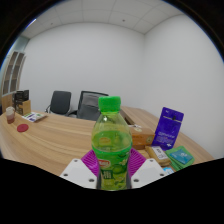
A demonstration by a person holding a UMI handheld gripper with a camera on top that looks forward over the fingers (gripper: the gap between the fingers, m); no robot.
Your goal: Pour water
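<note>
Your gripper (111,172) has its two fingers closed on a green bottle (110,142), the purple pads (93,161) pressing against its lower sides. The bottle stands upright between them with its green cap (110,102) on, and it carries a green label. Beyond it you see a long wooden table (50,135). Just past the bottle to one side stands a purple box (168,126), with small green and orange packets (172,156) lying near its base. At the far end of the table sit two dark chairs (77,102), and on the far side of the tabletop rests a small cup (11,115) beside some papers (34,117).
</note>
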